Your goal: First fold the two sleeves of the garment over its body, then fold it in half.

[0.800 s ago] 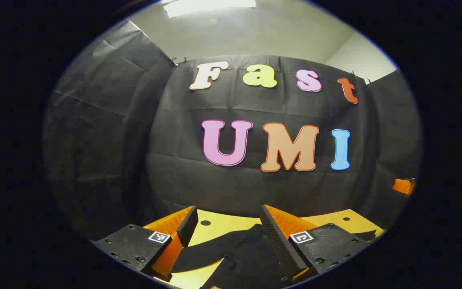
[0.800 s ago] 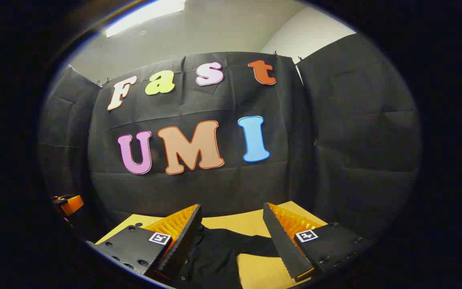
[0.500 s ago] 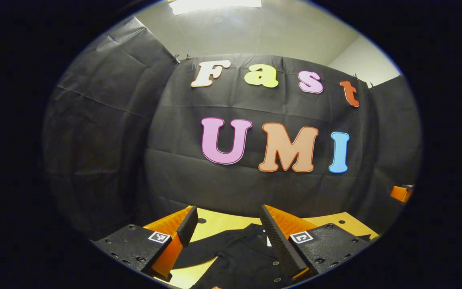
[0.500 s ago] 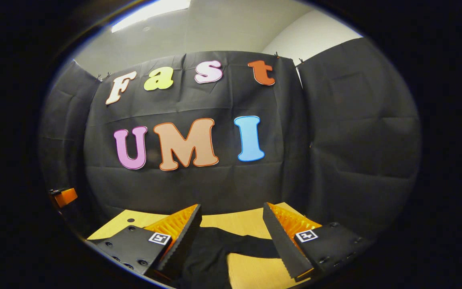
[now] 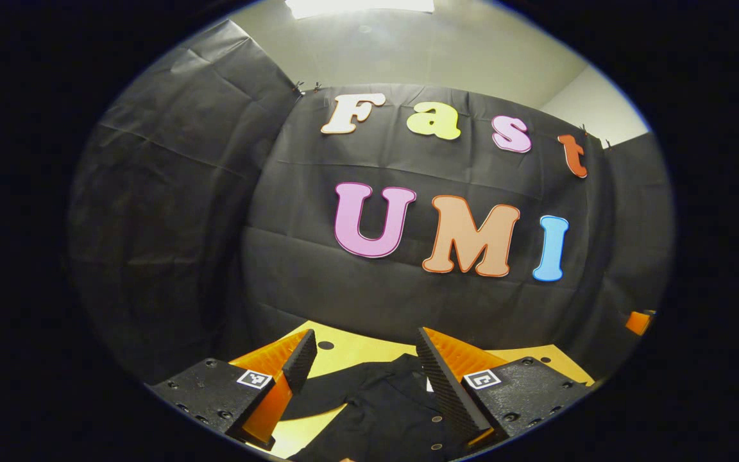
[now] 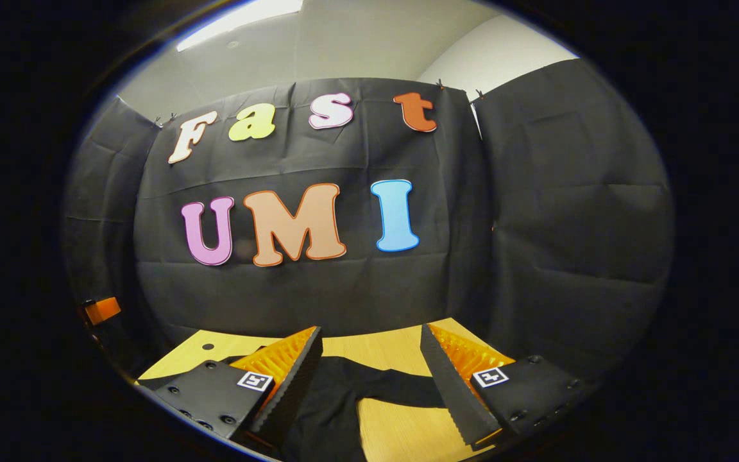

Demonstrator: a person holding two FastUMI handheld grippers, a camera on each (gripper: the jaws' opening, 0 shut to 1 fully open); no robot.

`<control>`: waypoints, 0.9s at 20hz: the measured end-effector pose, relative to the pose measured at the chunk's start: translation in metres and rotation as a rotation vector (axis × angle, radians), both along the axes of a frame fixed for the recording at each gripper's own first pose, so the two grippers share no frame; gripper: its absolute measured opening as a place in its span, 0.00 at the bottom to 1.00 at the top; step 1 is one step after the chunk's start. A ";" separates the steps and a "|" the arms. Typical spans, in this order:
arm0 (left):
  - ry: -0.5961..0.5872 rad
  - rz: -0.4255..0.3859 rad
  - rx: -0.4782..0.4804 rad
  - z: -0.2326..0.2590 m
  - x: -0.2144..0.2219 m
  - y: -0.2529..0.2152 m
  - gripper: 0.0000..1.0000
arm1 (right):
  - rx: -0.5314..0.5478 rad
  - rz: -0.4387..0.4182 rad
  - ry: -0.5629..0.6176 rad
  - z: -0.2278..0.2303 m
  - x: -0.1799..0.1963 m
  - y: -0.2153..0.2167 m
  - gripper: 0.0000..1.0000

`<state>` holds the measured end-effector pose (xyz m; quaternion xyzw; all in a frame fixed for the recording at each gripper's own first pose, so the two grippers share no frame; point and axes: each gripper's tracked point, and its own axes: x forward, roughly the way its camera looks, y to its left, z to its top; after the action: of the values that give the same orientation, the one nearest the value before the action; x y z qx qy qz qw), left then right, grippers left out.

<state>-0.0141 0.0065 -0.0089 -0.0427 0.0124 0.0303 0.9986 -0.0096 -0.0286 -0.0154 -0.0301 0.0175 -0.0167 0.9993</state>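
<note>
Black garment [image 5: 382, 410] is lying flat on the yellow wooden desk [image 5: 350, 350], spread out and unfolded. In the left gripper view, one sleeve [image 5: 324, 398] is reaching out sideways from the garment's body, and small buttons are showing on the body near the lower edge of the view.

Left gripper [image 5: 363, 350] is hovering above the garment, its fingers [image 5: 302, 356] standing wide apart and gripping nothing; the garment's collar end is showing through the gap between them. A round hole in the desk [image 5: 326, 345] is sitting just beyond the garment, close to the booth wall.

Right gripper [image 6: 369, 343] is likewise hanging over the garment with its fingers [image 6: 446, 378] spread wide and empty. In the right gripper view, the other sleeve [image 6: 395, 388] is stretching across the desk between the two fingers, while the garment's body is running down beside the near finger. Bare desk is showing beyond the sleeve and below it.
</note>
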 end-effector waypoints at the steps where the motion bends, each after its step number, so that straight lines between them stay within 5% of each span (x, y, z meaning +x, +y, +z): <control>1: 0.005 0.004 -0.002 -0.001 -0.001 0.001 0.90 | 0.003 0.001 -0.003 0.000 -0.001 -0.001 0.97; 18: 0.018 -0.036 0.030 -0.005 -0.005 -0.011 0.91 | 0.003 -0.029 0.009 -0.008 -0.018 -0.016 0.96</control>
<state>-0.0187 -0.0040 -0.0140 -0.0271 0.0219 0.0129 0.9993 -0.0275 -0.0450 -0.0231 -0.0284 0.0223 -0.0311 0.9989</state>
